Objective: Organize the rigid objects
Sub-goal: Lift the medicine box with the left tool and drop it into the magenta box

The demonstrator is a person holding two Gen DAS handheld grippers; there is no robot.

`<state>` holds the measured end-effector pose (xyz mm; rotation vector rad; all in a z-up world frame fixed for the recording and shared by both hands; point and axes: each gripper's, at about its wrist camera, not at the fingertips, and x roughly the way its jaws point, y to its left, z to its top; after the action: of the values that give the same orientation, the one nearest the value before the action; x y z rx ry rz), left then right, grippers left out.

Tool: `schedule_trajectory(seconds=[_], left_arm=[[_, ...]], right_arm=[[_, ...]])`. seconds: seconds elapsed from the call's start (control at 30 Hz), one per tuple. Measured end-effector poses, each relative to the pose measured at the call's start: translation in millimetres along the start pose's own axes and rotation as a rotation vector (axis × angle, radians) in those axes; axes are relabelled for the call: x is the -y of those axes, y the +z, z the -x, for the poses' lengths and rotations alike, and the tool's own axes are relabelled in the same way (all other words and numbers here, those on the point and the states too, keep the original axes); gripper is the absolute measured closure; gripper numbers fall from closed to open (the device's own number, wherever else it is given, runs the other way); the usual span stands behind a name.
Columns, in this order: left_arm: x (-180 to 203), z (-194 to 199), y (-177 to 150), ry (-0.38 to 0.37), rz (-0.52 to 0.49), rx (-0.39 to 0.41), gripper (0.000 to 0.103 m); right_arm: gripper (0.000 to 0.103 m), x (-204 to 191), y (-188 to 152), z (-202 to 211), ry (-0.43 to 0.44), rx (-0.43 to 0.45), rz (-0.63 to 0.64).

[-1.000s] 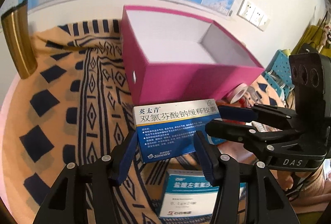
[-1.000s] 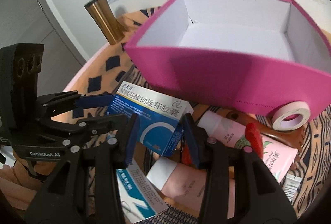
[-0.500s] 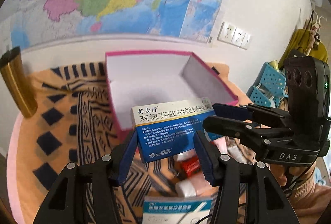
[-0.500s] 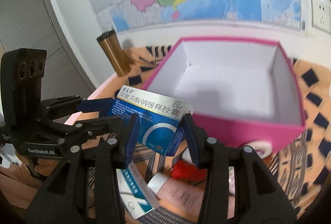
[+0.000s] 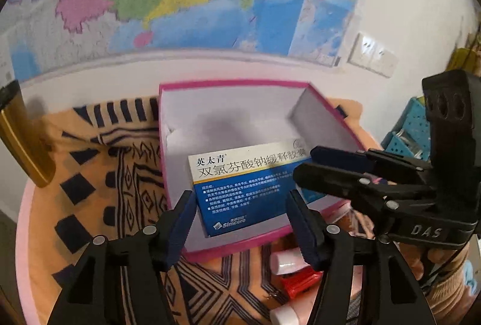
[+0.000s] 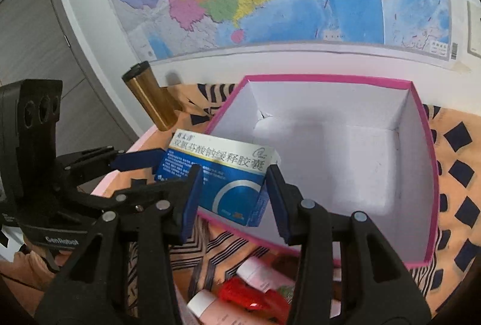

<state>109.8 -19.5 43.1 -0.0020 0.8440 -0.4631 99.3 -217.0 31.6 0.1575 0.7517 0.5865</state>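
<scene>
A blue and white medicine box [image 5: 240, 186] [image 6: 222, 174] hangs over the near left corner of the open pink box [image 5: 234, 83] [image 6: 327, 78], whose white inside holds nothing. My right gripper [image 6: 234, 174] [image 5: 303, 161] is shut on the medicine box's right end, both pads pressing on its sides. My left gripper [image 5: 240, 194] [image 6: 162, 168] straddles the same box from the other end. Its jaws are opening, and a thin gap shows beside its left pad [image 5: 186, 214].
A gold tumbler [image 5: 21, 144] [image 6: 150, 102] stands on the patterned cloth [image 5: 99, 174] to the left of the pink box. Pink tubes and a red item [image 5: 300, 280] [image 6: 249, 295] lie in front of it. A blue perforated basket [image 5: 412, 129] stands at the right, below the wall with its map.
Both grippers rose and went forward with the medicine box, from in front of the pink box's near wall to above its opening. The left jaws have widened slightly.
</scene>
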Motion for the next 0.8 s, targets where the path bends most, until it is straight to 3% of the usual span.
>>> schedule_trajectory(seconds=[0.27, 0.4, 0.67, 0.8], left_arm=[[-11.3, -36.0, -2.9, 0.046, 0.046, -0.099, 0.045], [-5.8, -38.3, -2.0, 0.092, 0.022, -0.098, 0.046], [2.7, -17.4, -6.7, 0.172, 0.006, -0.001, 0.046], [10.7, 9.1, -17.9, 0.067, -0.028, 0.062, 0.043]], right_arm=[[0.056, 21.5, -0.3, -34.3, 0.023, -0.081, -0.060], [0.057, 29.7, -1.7, -48.5, 0.031, -0.111, -0.083], [0.057, 32.8, -6.4, -43.3, 0.032, -0.077, -0.084], [0.057, 23.4, -20.7, -5.9, 0.041, -0.018, -0.024]])
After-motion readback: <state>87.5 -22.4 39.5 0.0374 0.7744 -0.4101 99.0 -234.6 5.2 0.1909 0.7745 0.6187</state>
